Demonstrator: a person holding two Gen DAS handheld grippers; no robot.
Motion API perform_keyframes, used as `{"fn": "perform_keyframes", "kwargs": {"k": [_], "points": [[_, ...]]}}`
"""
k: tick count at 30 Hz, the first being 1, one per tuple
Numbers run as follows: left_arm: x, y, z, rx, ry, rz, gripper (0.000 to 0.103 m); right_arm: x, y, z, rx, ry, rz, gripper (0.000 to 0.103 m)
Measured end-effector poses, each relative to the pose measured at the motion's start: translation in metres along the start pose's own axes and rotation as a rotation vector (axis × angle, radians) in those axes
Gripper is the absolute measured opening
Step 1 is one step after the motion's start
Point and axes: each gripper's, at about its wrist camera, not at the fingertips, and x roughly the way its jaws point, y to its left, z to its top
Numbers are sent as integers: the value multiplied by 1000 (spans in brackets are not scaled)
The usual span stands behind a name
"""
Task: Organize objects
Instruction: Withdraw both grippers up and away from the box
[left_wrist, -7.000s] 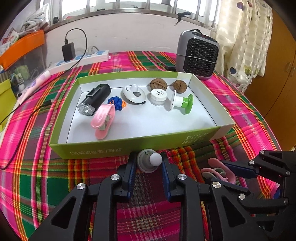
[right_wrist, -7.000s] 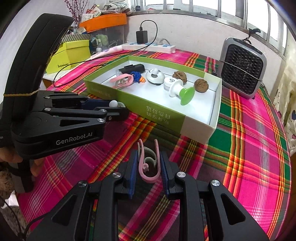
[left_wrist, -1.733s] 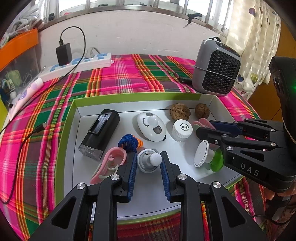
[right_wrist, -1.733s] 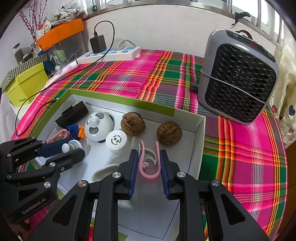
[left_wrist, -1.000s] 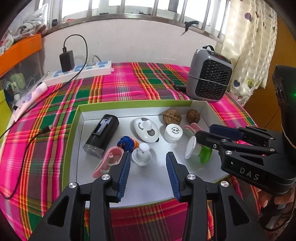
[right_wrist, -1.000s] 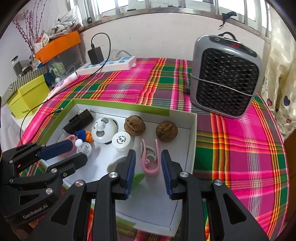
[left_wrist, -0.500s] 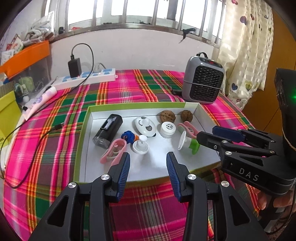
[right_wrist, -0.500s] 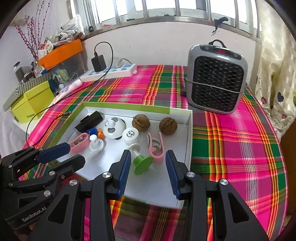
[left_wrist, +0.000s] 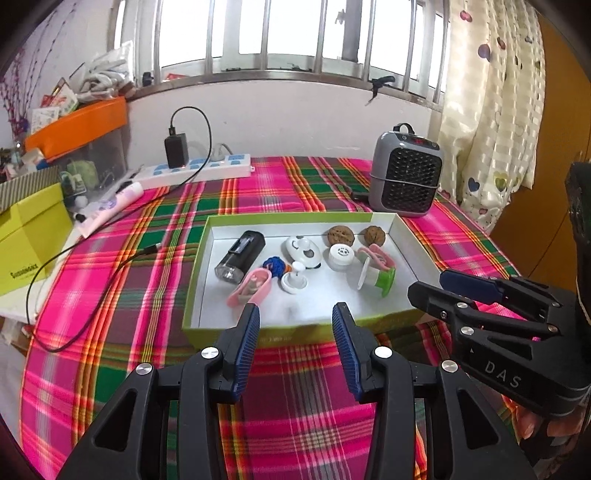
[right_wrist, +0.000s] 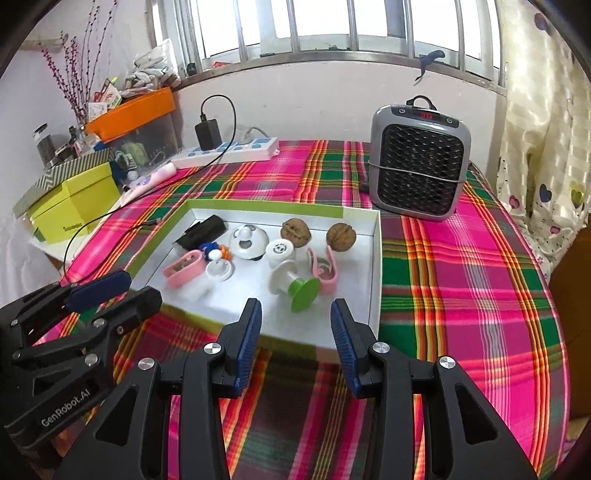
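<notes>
Beyond both empty tools (left_wrist: 295, 319), the filled box (left_wrist: 295, 326)

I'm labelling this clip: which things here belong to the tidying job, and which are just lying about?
Job: box, torch, pink clip, white knob, panda gadget, jar, walnuts, green-based stopper, pink hook; both grippers open, empty.

Lying about: heater, power strip, charger, yellow box, curtain.
</notes>
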Motion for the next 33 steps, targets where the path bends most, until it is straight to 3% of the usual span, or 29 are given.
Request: {"fn": "perform_keyframes", "kwargs": {"k": [6, 10, 25, 33], "points": [[-6, -1, -12, 3, 12, 28, 39, -9, 7, -12, -10, 3, -28, 41], [-8, -4, -23, 17, 23, 60, 39, -8, 7, -24, 2, 29, -45, 49], [-2, -8, -57, -2, 95, 82, 39, 0, -2, -63, 28, 122, -106, 49], [9, -10, -66, -21, 148, 108, 39, -1, -2, -67, 18, 118, -118, 50]]}}
